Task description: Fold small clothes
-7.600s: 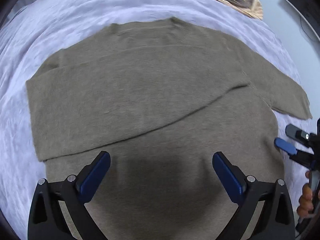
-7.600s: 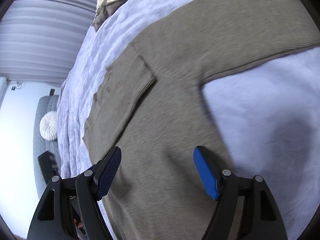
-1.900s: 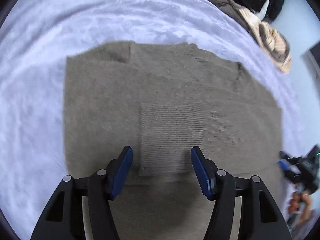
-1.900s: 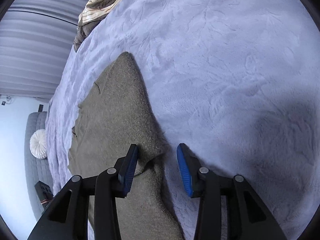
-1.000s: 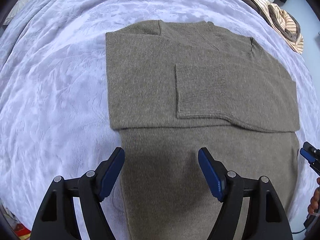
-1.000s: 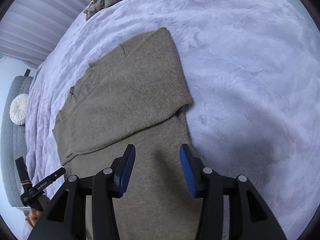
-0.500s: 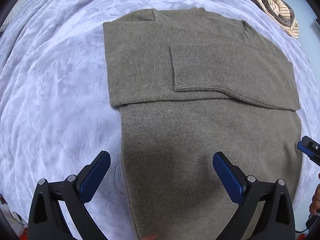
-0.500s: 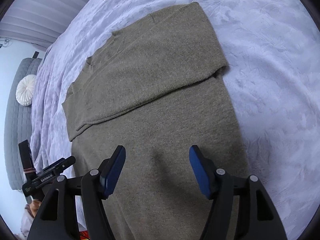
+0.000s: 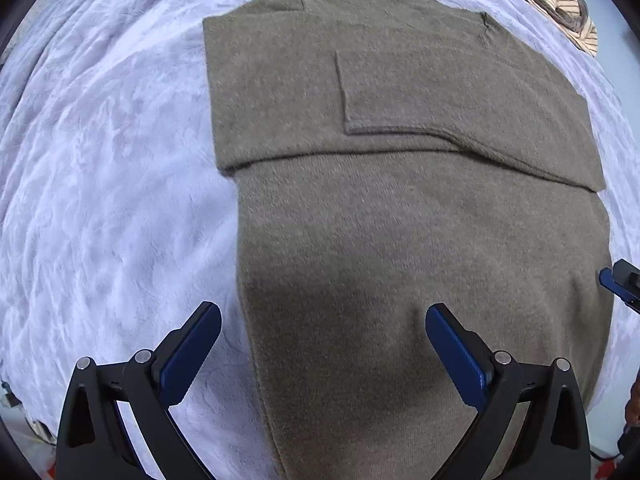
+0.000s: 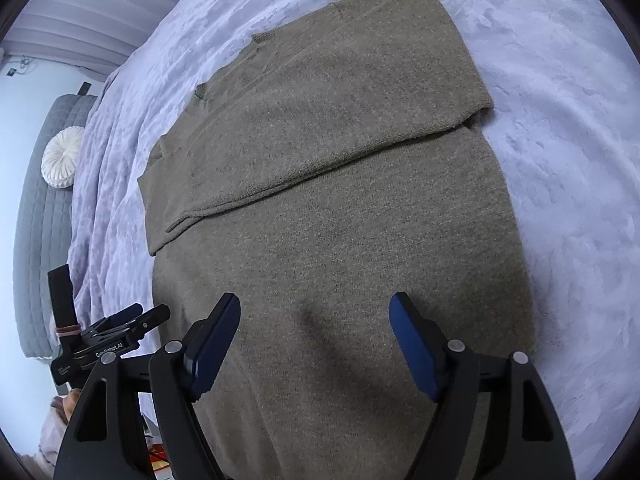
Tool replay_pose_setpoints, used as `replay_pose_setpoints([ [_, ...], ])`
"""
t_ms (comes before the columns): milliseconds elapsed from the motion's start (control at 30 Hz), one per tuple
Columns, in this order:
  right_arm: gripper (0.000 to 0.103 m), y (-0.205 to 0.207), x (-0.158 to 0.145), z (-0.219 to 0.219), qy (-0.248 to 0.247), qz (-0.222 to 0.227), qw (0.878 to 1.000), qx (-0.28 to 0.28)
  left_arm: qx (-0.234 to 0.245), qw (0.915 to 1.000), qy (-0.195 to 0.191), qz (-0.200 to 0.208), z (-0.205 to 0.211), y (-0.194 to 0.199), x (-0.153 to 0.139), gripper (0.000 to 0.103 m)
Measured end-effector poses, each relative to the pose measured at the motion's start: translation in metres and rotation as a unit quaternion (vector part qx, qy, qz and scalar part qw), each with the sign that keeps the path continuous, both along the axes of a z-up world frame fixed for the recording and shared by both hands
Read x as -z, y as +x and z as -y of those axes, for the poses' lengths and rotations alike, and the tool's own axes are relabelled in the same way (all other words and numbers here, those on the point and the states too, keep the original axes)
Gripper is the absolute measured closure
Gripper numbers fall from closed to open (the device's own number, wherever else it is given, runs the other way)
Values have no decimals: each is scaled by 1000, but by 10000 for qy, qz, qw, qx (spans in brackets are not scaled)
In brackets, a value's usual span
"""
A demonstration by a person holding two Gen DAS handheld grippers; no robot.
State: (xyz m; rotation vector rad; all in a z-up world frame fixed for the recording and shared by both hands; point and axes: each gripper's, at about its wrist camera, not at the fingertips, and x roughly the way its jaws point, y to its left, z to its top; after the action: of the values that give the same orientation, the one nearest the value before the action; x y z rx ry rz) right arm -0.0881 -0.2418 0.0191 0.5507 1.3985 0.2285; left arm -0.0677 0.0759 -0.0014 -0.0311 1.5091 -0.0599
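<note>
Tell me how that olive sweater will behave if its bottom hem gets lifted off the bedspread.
The sweater is soft knit lying flat, so it will probably droop wherever it is unsupported. The sleeves folded across the chest look loose and may slide out of place. The plush bedspread likely grips it somewhat.

Both grippers (image 9: 323, 338) (image 10: 314, 330) have black frames, blue finger pads (image 9: 190, 354), silver screws.

Sweater (image 10: 340, 208): lying flat on blanket (image 10: 560, 160), sleeves lying folded across chest.
Right gripper (image 10: 314, 340): hovering over hem end, jaws standing wide, gripping nothing.
Left gripper (image 10: 120, 330): showing at left edge, beside sweater; jaw state hard to tell.
Cushion (image 10: 62, 158): sitting on grey headboard (image 10: 36, 240), beyond blanket.
</note>
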Motion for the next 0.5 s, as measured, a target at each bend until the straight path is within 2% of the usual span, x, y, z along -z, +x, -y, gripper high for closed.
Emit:
replay_pose_setpoints([
  [167,23,-6,1,3,115,-19,9999,-42,41,10000,7,-50,8,-21,-5,0],
  [333,23,-20,-6,14,311,-58,9988,-384,59,9991,-368,-180,2,-59,-8,0],
  [500,23,-57,-1,33,505,-448,9928,-988,171,9950,-717,-670,-11,-112,0,0],
])
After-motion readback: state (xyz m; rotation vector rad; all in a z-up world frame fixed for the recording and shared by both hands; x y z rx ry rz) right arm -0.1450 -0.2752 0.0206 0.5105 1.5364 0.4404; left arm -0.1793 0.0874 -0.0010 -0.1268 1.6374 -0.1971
